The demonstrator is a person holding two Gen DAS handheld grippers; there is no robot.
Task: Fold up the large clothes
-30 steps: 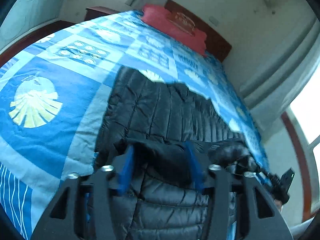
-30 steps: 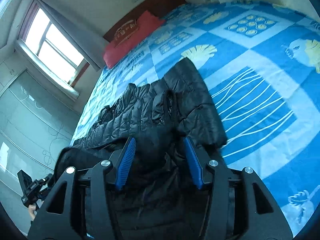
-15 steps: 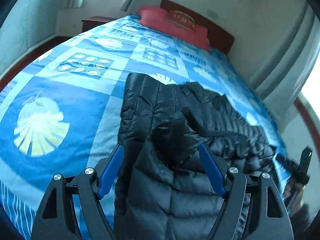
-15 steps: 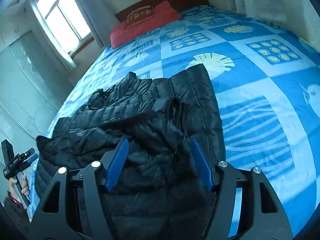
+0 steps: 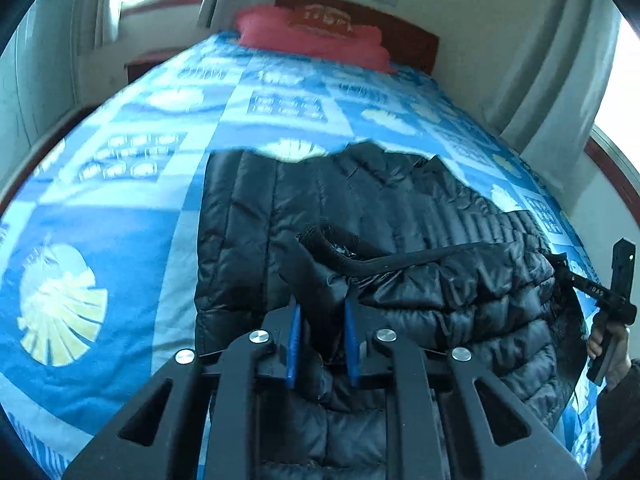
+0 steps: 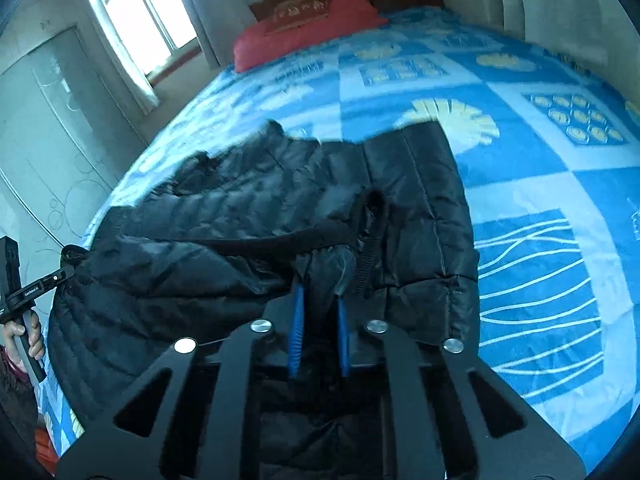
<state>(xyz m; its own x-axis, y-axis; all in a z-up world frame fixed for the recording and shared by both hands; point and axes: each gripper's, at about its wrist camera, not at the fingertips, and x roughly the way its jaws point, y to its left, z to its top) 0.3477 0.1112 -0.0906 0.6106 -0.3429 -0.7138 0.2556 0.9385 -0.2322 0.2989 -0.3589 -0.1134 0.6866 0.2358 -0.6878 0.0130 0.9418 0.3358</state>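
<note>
jacket: black puffer jacket (image 5: 400, 240) spread on the blue patterned bed (image 5: 120, 220)
left hand-held gripper (image 5: 320, 308): closing, clamped on jacket fabric
right hand-held gripper (image 6: 320, 296): closing, clamped on jacket fabric

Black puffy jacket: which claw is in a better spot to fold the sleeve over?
Probably right. The right claw is closing on the black quilted puffer jacket right beside the sleeve cuff; the left claw, also closing on fabric, sits farther below it.

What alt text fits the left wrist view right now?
The left gripper is closing on a fold of a black puffer jacket spread on a bed with a blue patterned quilt; a red pillow lies by the headboard.
</note>
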